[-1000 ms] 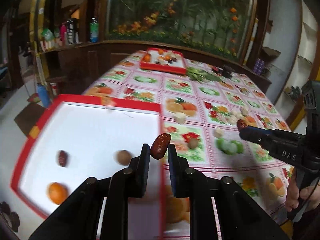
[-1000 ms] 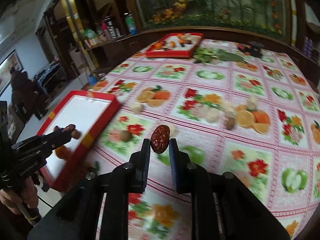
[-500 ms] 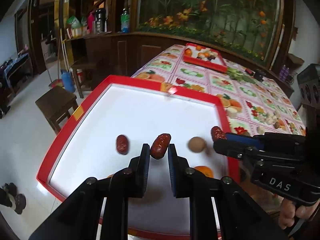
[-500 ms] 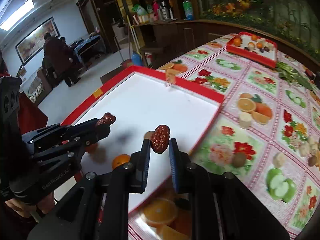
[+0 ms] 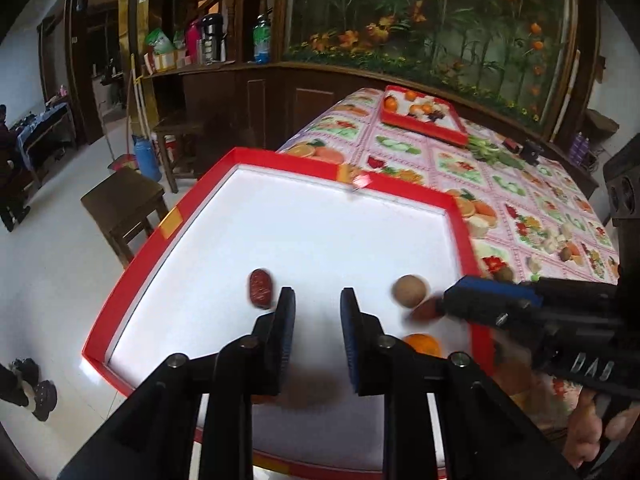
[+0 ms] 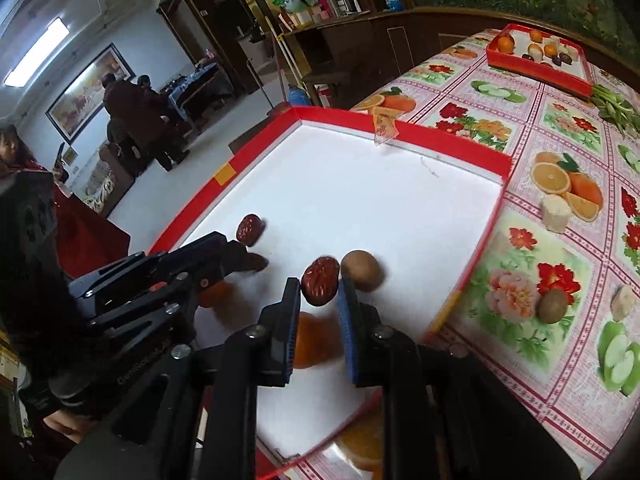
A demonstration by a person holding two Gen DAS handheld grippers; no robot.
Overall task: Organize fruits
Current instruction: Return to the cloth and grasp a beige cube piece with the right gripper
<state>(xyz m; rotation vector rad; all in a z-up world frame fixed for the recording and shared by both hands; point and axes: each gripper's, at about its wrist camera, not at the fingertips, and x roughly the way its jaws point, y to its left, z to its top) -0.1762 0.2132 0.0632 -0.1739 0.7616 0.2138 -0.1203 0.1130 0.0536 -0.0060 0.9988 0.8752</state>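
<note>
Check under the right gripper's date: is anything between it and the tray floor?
Yes. An orange appears to lie on the tray just below the date in the right gripper, and a brown fruit sits close beside it.

both wrist views overlook the tray (image 5: 460, 216) closely.

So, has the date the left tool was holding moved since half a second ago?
Yes: the dropped date fell from the left tool, whose jaws have just been opening and stand empty, onto the tray beside the resting date.
</note>
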